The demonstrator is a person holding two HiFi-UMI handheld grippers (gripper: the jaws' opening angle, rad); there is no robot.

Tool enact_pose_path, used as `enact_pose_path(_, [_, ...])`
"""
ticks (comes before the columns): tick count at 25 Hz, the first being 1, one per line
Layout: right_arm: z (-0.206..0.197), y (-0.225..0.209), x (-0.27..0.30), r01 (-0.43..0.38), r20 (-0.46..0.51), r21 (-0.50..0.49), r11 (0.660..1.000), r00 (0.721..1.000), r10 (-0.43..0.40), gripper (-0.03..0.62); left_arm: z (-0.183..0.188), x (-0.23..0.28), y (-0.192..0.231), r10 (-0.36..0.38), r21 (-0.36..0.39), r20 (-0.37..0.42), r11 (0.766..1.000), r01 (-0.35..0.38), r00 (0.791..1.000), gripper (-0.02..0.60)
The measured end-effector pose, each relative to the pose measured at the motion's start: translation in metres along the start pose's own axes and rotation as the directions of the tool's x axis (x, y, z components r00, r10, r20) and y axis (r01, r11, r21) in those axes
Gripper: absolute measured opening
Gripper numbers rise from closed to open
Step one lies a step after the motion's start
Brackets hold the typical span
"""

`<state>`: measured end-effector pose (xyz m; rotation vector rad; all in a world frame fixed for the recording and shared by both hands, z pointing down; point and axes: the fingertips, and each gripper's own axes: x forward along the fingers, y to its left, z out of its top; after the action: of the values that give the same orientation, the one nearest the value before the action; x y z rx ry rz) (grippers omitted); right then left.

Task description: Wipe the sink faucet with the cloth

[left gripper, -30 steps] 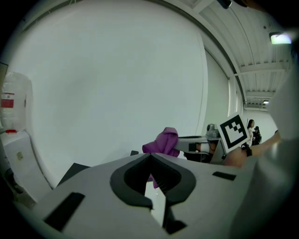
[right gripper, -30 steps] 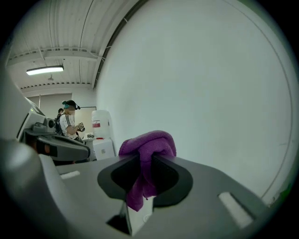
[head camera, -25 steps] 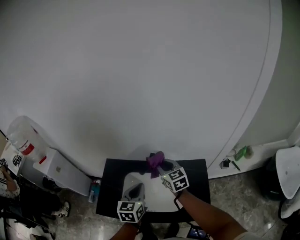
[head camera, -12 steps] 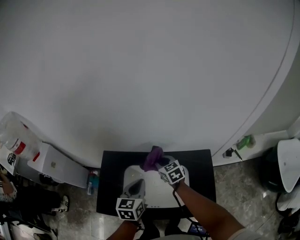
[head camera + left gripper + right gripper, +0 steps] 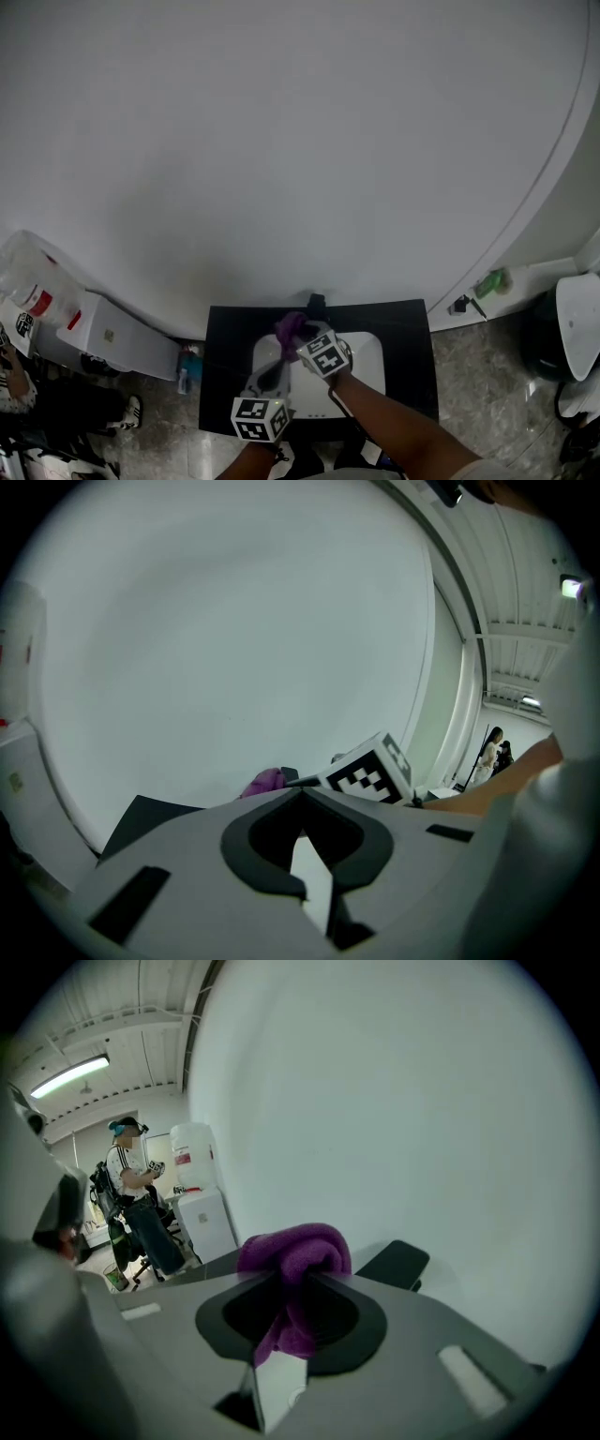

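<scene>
A white sink (image 5: 361,361) is set in a black counter (image 5: 412,356) against the white wall. The black faucet (image 5: 316,302) stands at the back rim and shows in the right gripper view as the faucet (image 5: 394,1262). My right gripper (image 5: 295,333) is shut on a bunched purple cloth (image 5: 287,325), held just left of and in front of the faucet, not touching it. In its own view that cloth (image 5: 295,1249) bulges above the right gripper (image 5: 292,1279). My left gripper (image 5: 272,373) hovers over the basin's near left, shut and empty (image 5: 300,791).
A white water dispenser (image 5: 112,342) with a bottle (image 5: 33,277) stands left of the counter, a blue bottle (image 5: 190,367) beside it on the floor. A green item (image 5: 487,281) lies on the right ledge. A person (image 5: 136,1208) stands far left in the right gripper view.
My right gripper has carried the cloth left and toward me, off the faucet, which now shows uncovered. The left gripper has barely moved.
</scene>
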<state>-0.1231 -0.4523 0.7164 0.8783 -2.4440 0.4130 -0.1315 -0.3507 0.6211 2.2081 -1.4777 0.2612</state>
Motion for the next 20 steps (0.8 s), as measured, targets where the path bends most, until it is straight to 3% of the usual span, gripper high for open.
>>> enact_pose_path(9, [-0.071, 0.04, 0.003, -0.057, -0.108, 0.049, 0.997, 0.992, 0.062, 0.067, -0.011, -0.013, 0.02, 0.026, -0.021, 0.0, 0.999, -0.026, 1.0, 0.005])
enact_pose_path(14, [-0.02, 0.031, -0.002, -0.016, -0.003, 0.02, 1.0, 1.0, 0.016, 0.069, -0.005, -0.023, 0.023, 0.032, -0.014, 0.012, 0.999, -0.031, 0.999, 0.005])
enact_pose_path(16, [-0.008, 0.021, 0.011, 0.005, -0.007, 0.015, 1.0, 1.0, -0.004, 0.069, -0.007, -0.027, 0.024, 0.037, -0.013, 0.011, 0.999, -0.037, 0.999, 0.005])
enact_pose_path(20, [-0.032, 0.014, 0.028, 0.011, -0.073, 0.029, 1.0, 0.997, -0.009, 0.069, -0.013, -0.03, 0.026, 0.043, -0.015, 0.003, 0.999, -0.043, 0.999, 0.005])
